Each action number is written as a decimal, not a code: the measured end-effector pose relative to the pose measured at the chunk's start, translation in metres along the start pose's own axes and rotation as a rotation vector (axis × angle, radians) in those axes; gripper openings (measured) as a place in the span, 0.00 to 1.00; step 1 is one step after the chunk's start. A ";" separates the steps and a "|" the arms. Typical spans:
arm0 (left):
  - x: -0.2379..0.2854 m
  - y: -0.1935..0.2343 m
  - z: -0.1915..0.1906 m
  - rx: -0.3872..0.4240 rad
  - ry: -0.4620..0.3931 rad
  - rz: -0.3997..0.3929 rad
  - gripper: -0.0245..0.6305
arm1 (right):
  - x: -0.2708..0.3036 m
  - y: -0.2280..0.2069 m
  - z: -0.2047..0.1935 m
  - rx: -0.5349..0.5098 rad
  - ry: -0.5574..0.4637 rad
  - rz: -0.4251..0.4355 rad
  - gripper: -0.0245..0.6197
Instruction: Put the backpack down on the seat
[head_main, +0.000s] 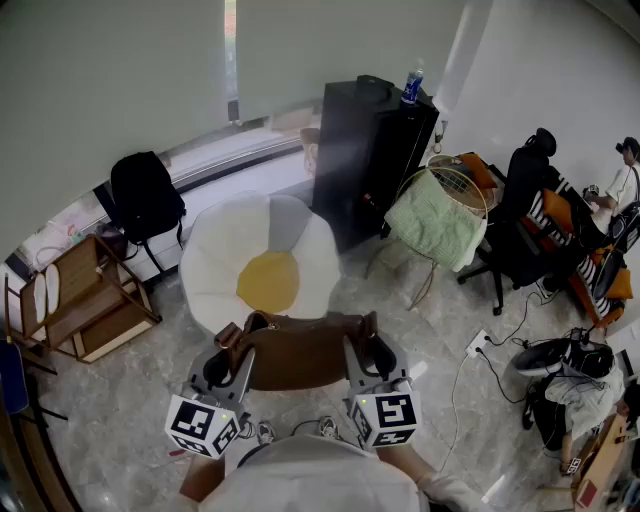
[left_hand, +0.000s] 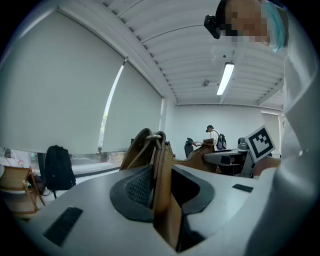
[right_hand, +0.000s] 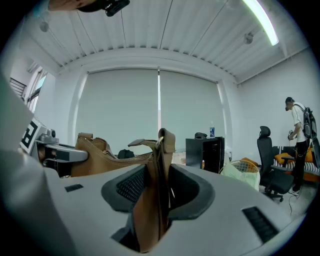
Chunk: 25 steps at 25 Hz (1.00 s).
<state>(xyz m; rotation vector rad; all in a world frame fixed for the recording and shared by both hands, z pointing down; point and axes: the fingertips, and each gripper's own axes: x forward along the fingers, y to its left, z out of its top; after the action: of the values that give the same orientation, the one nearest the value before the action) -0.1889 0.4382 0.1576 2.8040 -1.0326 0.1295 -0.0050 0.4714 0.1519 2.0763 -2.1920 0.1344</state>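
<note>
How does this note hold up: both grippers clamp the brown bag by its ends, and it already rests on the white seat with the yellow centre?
Not resting: the head view shows the brown bag held in the air before the white seat. The left gripper and right gripper do clamp its ends.

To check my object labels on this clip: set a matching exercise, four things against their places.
Things:
1 brown bag
2 bottle
3 green cloth
4 black backpack

Places:
A on the cabinet
B over the basket
C held by left gripper and right gripper
D by the window

Pairs: 1-C, 2-A, 3-B, 4-D
</note>
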 end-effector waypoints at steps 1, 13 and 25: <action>0.003 0.000 -0.001 0.004 -0.002 -0.002 0.20 | 0.001 -0.002 -0.001 0.004 -0.001 0.000 0.30; 0.031 -0.005 -0.007 0.007 0.015 0.016 0.20 | 0.017 -0.027 -0.011 0.032 0.003 0.034 0.30; 0.058 -0.032 -0.019 -0.002 0.018 0.124 0.20 | 0.027 -0.067 -0.025 0.028 0.019 0.143 0.30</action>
<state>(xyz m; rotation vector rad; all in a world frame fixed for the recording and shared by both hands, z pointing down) -0.1246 0.4287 0.1809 2.7311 -1.2015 0.1680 0.0613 0.4448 0.1791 1.9226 -2.3396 0.1984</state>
